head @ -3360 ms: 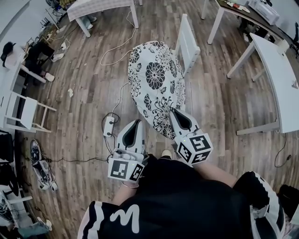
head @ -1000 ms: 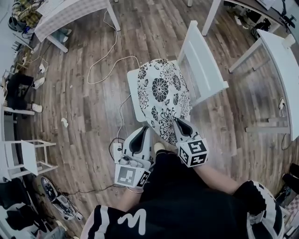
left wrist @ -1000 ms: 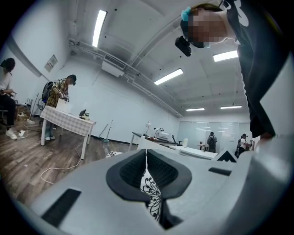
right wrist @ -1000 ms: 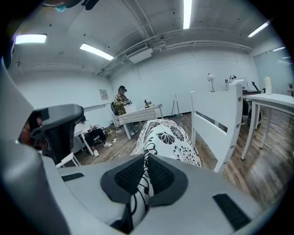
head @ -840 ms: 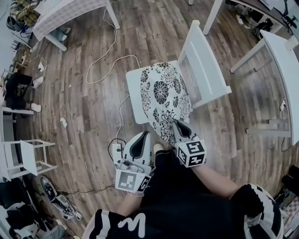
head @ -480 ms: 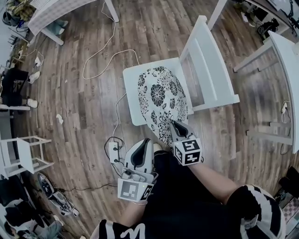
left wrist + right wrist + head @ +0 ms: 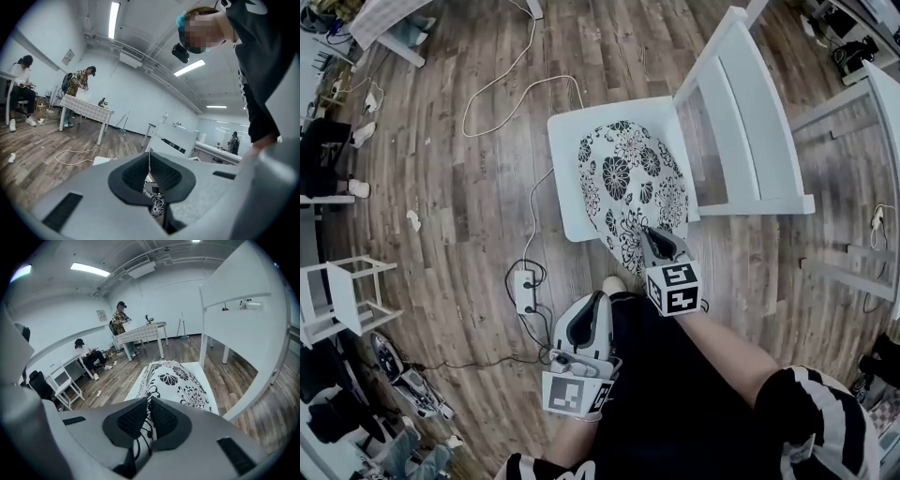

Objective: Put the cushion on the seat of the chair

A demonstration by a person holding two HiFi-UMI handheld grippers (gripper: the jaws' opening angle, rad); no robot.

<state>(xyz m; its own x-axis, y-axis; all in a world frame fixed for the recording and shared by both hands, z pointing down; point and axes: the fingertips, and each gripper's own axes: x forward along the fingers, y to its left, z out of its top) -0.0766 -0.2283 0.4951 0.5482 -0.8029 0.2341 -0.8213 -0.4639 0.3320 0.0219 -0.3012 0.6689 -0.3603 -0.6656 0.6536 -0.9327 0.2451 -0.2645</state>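
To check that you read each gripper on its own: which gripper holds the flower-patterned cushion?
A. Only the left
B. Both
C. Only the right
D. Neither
C: the right gripper is closed on the near edge of the cushion, while the left gripper is shut on nothing, back by the person's body.

Brown wood-plank floor (image 7: 487, 187) runs under white tables (image 7: 891, 103) — one with a checked cloth (image 7: 86, 105). White walls (image 7: 154, 291) rise to a ceiling (image 7: 140, 254) with strip lights (image 7: 114, 13); a white cable (image 7: 502, 98) loops across the boards.
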